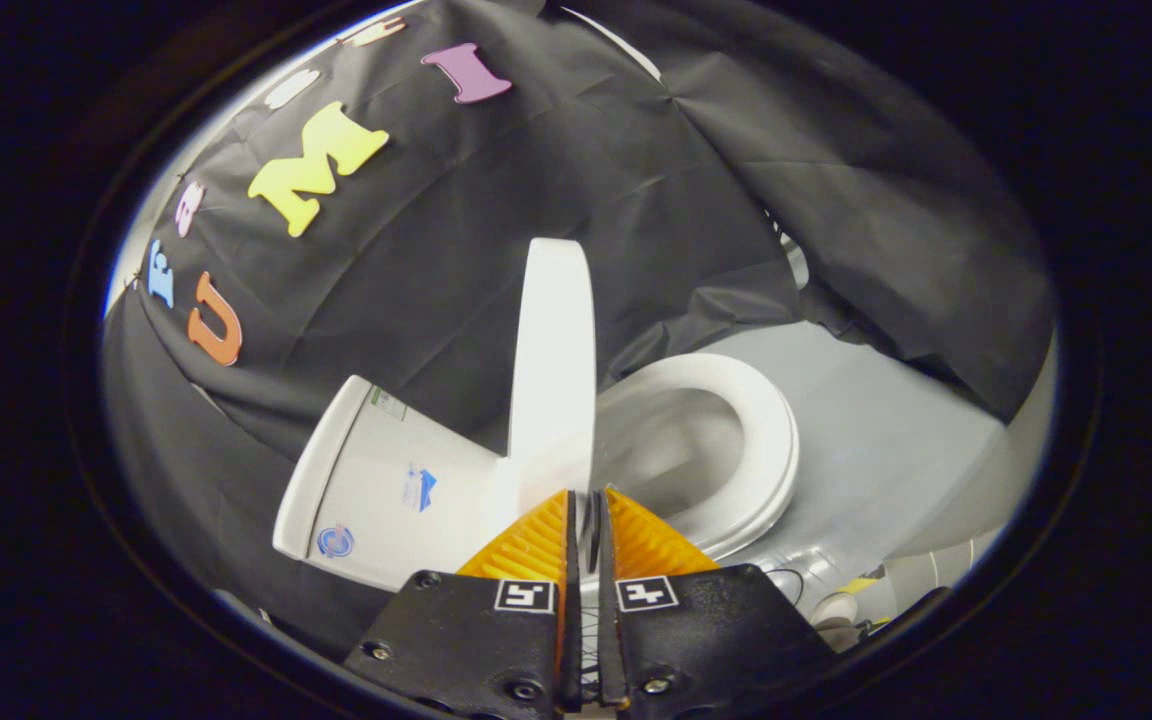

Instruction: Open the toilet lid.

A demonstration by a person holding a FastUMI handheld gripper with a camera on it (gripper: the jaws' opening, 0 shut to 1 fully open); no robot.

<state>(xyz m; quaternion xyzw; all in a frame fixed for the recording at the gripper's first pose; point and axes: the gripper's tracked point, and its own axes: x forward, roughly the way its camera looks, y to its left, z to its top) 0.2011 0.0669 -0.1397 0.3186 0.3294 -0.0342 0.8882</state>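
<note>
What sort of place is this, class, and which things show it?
Probably a mock bathroom in a booth: a toilet with lid raised and seat exposed, black cloth for walls. The fingers are nearly shut at the lid's edge.

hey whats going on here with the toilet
A person is working a hand-held gripper on a white toilet in a booth. The toilet lid is already raised and stands roughly upright, edge-on, with the tank on one side of it and the open seat and bowl on the other. The tongs are nearly closed around the lid's near edge, which sits in the narrow gap between them. Whether both actually press on it is hard to tell.
</note>
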